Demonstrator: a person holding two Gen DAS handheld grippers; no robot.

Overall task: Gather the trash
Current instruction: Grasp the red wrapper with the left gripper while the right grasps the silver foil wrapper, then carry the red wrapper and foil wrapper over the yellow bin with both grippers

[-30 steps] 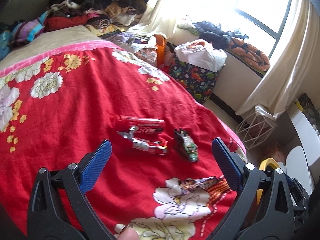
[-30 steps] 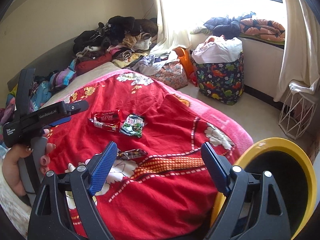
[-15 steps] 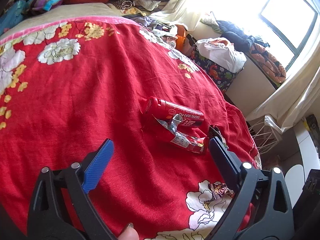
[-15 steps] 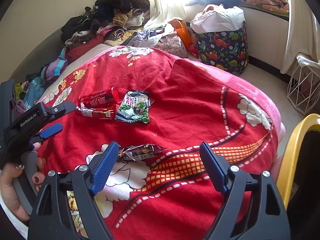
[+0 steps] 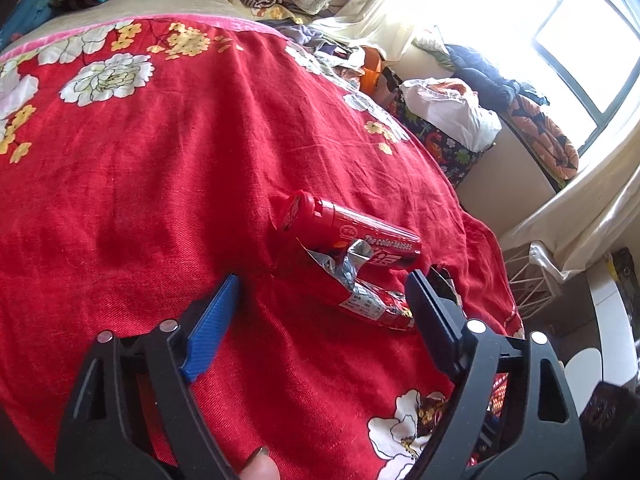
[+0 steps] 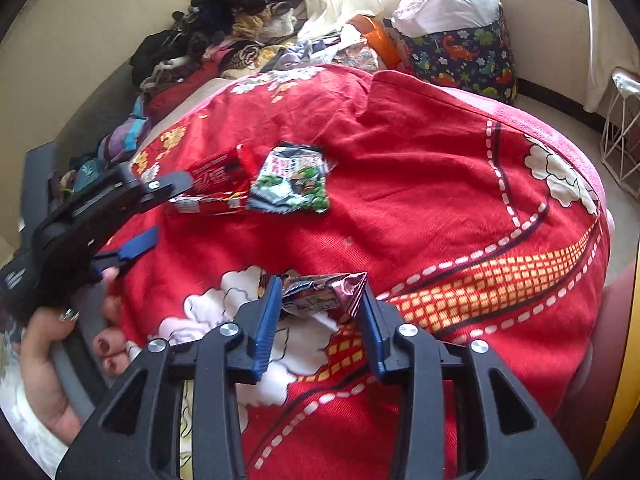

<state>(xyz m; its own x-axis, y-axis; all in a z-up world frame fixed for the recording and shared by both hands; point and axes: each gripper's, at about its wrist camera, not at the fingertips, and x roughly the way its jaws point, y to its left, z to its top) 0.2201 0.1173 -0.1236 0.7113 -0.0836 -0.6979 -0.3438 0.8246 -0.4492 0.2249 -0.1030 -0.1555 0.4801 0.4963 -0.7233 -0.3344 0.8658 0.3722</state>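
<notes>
Trash lies scattered on the red floral bedspread [image 5: 140, 184]. In the left wrist view, a red tube-shaped packet [image 5: 352, 232] rests on the cloth with a crumpled red-and-silver wrapper [image 5: 368, 300] touching its near side. The left gripper [image 5: 324, 292] hangs low over the bed with its jaws spread wide and nothing between them; the blue finger sits on the cloth to the left, and the dark finger is just beside the wrapper's right end. If it closes from here, the jaws may pinch a fold of the soft bedspread along with the wrapper, or catch only the foil's edge and nudge the packet away.

In the right wrist view, the right gripper [image 6: 318, 300] has its fingers drawn in on either side of a dark crumpled wrapper [image 6: 320, 294] near the bed's edge; whether they are truly clamped on it, I cannot tell. A green snack packet [image 6: 292, 182] lies further up the bed, beside the red pieces. The foil is slick and crushed, so a shallow grip could let it slip out on lifting.
</notes>
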